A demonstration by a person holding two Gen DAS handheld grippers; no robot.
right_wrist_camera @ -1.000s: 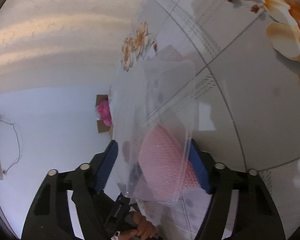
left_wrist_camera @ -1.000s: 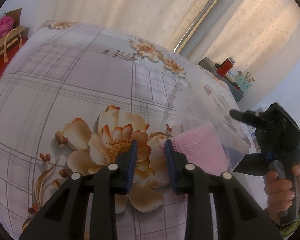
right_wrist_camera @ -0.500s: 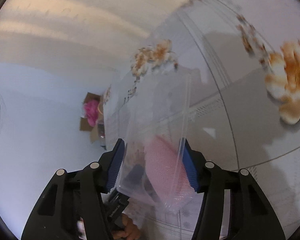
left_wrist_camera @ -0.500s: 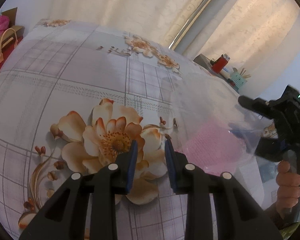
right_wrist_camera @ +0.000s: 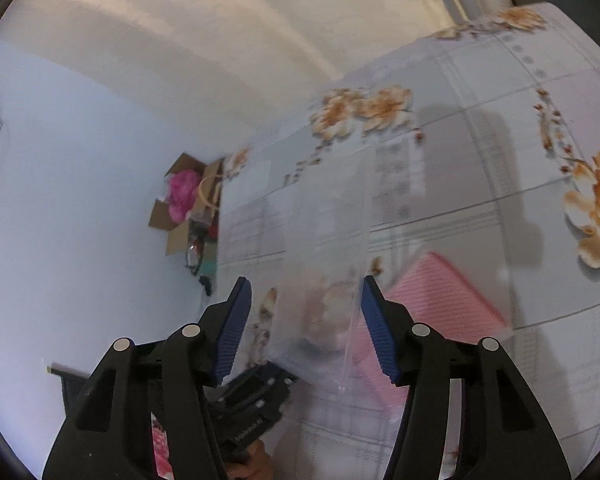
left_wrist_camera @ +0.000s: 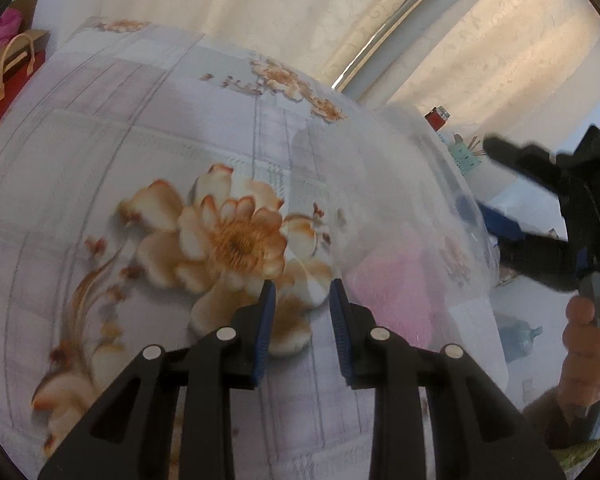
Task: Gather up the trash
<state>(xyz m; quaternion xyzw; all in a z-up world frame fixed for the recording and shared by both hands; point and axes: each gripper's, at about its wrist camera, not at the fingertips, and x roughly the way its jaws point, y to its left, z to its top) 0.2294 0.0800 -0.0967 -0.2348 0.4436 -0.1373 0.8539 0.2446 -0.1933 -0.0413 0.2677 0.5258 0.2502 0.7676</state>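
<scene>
Both hand-held grippers released | right hand-held gripper (right_wrist_camera: 304, 312) lifted higher, clear bag (right_wrist_camera: 332, 240) between its fingers | left hand-held gripper (left_wrist_camera: 302, 308) unchanged

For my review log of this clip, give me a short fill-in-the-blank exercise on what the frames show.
1. The flat item seen through the clear plastic bag is coloured ____.
2. The bedsheet is printed with orange ____.
3. The left gripper has its jaws ____, gripping nothing.

Missing words: pink; flowers; open
</scene>
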